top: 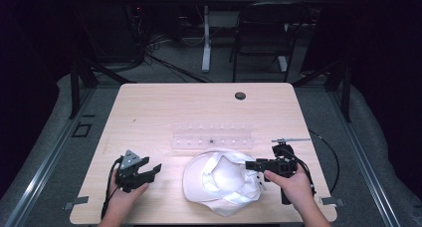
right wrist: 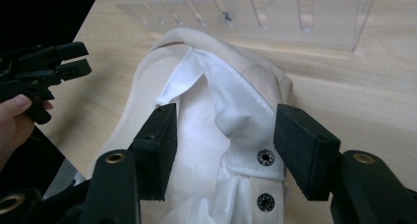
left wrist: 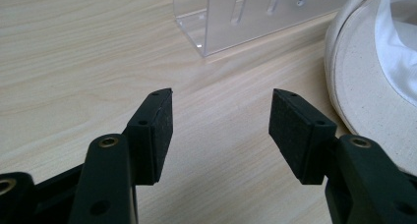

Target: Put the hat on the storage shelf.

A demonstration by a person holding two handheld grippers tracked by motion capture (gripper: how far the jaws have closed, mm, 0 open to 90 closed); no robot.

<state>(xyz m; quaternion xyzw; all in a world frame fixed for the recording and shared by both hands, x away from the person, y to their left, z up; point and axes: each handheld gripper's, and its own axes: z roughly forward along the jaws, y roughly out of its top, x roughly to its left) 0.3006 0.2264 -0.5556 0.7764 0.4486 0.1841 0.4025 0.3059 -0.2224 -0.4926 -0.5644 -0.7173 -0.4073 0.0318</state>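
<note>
A cream cap (top: 219,179) lies upside down near the table's front edge, its white lining facing up. My right gripper (top: 250,165) is at the cap's right side. In the right gripper view it is open (right wrist: 223,135), its jaws straddling the cap's (right wrist: 196,111) raised back band beside the snap strap (right wrist: 265,157). My left gripper (top: 152,166) rests left of the cap, apart from it. It is open (left wrist: 221,121) over bare wood, with the cap's brim (left wrist: 364,86) just off to its right.
A clear acrylic rack (top: 213,137) with slots stands just behind the cap, also seen as the rack (left wrist: 255,17) and the rack (right wrist: 265,13). A thin metal rod (top: 291,140) lies at its right end. A cable hole (top: 240,95) sits far back. A chair (top: 263,33) stands beyond the table.
</note>
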